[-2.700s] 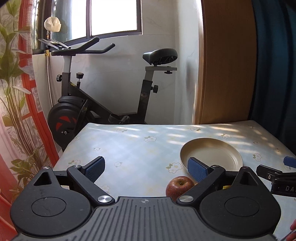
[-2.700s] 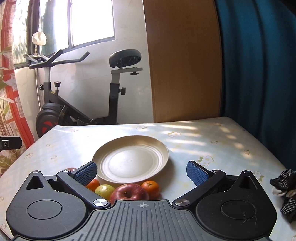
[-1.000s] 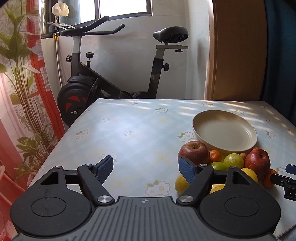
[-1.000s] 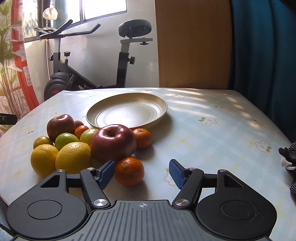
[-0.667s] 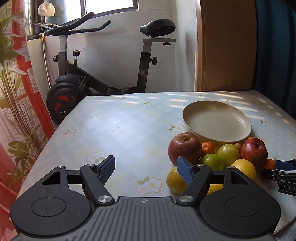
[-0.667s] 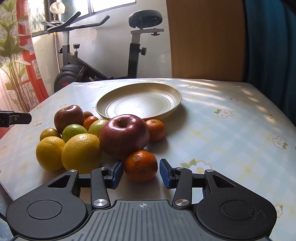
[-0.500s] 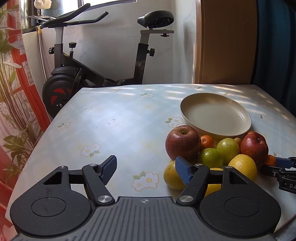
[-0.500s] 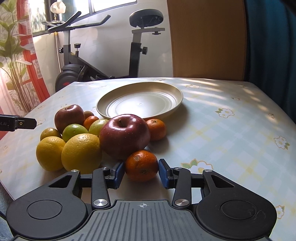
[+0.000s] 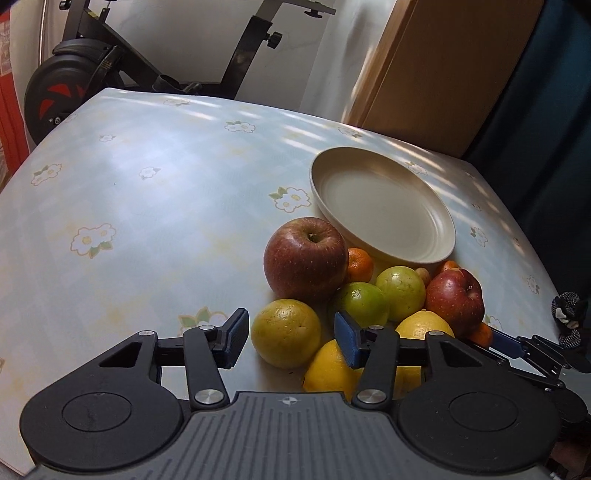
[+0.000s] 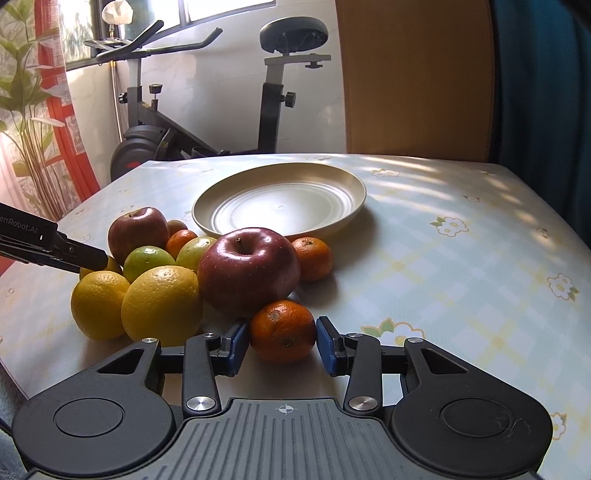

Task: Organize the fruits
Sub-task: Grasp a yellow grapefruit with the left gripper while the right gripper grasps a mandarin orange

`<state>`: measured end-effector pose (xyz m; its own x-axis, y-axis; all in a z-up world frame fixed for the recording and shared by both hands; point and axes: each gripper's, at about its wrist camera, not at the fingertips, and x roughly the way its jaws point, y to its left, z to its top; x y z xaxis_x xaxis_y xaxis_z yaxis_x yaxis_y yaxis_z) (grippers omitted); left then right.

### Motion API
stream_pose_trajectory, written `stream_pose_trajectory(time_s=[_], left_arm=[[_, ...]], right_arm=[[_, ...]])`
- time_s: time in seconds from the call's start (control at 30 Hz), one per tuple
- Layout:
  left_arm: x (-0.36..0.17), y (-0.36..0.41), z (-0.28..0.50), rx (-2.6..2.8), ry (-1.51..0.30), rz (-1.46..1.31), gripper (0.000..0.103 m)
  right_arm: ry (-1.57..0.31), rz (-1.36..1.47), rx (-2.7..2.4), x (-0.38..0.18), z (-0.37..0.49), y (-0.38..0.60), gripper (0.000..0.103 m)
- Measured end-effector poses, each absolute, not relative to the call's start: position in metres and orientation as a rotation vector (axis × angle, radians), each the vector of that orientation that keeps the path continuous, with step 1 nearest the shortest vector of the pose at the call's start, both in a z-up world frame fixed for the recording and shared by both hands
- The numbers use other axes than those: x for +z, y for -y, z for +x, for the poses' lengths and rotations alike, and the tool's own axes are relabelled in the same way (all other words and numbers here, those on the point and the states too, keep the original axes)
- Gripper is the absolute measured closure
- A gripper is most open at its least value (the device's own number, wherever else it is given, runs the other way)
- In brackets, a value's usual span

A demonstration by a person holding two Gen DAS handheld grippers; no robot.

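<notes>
Right wrist view: the right tongs [image 10: 281, 346] are clamped on a mandarin [image 10: 282, 331], best lifted clear before the plate [image 10: 347, 212]. The left tongs [image 9: 288, 339] are closing around a pale orange [image 9: 286, 333], pads not yet pressing; centring is advised.

Daylight from the window [image 10: 229, 7] falls in dappled streaks across the counter [image 10: 461, 258] — bright, slightly blown out at the glass. Fruit casts soft shadows toward the camera. Fisheye bending curves the frame edges; the left wrist view's far background looks faintly smeared, perhaps motion blur.
</notes>
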<state>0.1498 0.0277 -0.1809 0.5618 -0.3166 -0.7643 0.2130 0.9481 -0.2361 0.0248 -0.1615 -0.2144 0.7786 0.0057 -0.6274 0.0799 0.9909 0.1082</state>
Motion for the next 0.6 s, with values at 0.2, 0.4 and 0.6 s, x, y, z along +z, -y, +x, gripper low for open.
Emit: stream_pose_trajectory(time_s=[0.2,0.4,0.6], left_arm=[[-0.188,-0.026,0.160,-0.293,-0.957,-0.149,0.050],[-0.193,-0.019,0.163,-0.288,-0.962,-0.109,0.051],[-0.195,-0.018,0.163,-0.290,-0.963,-0.091,0.054]], right_arm=[[-0.678,0.133,-0.040,-0.214,0.025,0.162,0.066],[-0.677,0.136,-0.041,-0.215,0.025,0.162,0.066],[-0.676,0.150,-0.044,-0.215,0.026,0.164,0.066]])
